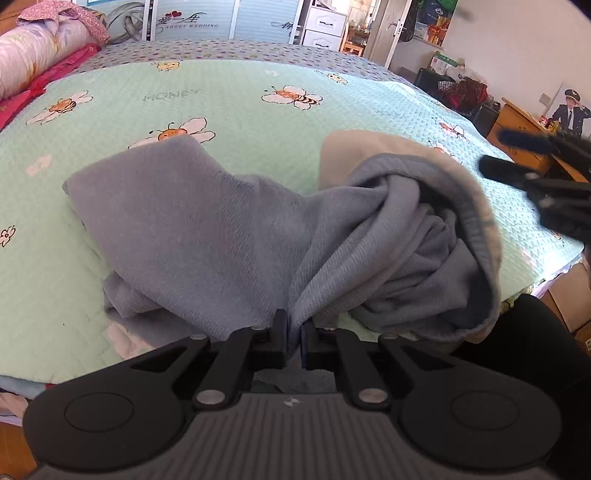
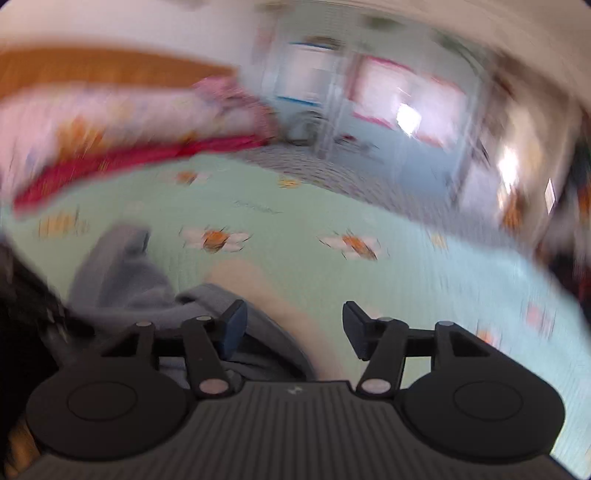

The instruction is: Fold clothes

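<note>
A grey-blue garment (image 1: 207,229) with a beige lining lies crumpled on the green bee-print bedspread (image 1: 229,99). My left gripper (image 1: 293,325) is shut on a fold of this garment at its near edge, and the cloth rises from the pinch. In the left wrist view my right gripper (image 1: 495,153) hovers blurred at the right, apart from the cloth. The right wrist view is smeared; my right gripper (image 2: 293,321) stands open there with nothing between its fingers, above the garment (image 2: 122,273) and its beige lining (image 2: 243,277).
Rolled floral bedding (image 1: 33,48) and a red cloth (image 1: 55,74) lie at the bed's far left. Wardrobe doors (image 1: 192,18) stand behind the bed. A wooden desk (image 1: 524,125) and clutter fill the right side beyond the bed's edge.
</note>
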`<action>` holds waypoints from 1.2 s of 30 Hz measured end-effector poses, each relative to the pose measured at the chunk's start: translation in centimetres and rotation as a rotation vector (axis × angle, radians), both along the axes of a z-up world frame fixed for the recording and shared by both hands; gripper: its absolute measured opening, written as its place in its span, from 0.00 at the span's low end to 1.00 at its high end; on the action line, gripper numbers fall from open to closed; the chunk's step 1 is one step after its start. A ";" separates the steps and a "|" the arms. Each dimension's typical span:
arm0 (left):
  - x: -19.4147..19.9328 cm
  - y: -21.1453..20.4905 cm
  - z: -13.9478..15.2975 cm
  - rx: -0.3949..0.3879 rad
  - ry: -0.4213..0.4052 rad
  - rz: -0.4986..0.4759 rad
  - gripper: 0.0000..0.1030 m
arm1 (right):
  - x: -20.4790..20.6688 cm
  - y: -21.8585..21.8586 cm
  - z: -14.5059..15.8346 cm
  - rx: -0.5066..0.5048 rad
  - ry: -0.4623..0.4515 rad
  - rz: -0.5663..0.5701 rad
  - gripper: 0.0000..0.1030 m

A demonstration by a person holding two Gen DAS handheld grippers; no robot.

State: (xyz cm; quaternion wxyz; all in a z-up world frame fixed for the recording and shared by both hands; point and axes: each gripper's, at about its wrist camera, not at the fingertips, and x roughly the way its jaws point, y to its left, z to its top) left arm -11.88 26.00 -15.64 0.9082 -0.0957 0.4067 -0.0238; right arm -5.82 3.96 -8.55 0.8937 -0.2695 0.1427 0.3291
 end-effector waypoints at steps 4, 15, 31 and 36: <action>-0.6 0.1 -0.1 -0.004 -0.006 0.004 0.07 | -0.8 4.8 -1.7 -0.266 -0.151 0.160 0.56; -0.9 0.3 -1.1 -0.021 0.002 0.019 0.08 | 12.5 4.8 3.1 -0.060 0.007 -0.204 0.00; -1.1 -0.5 -0.6 0.015 0.000 0.016 0.08 | 5.7 10.8 -5.1 -0.342 -0.007 0.097 0.07; -1.0 -0.1 -1.1 -0.012 0.001 0.020 0.08 | 12.5 6.1 2.0 0.043 0.175 -0.184 0.07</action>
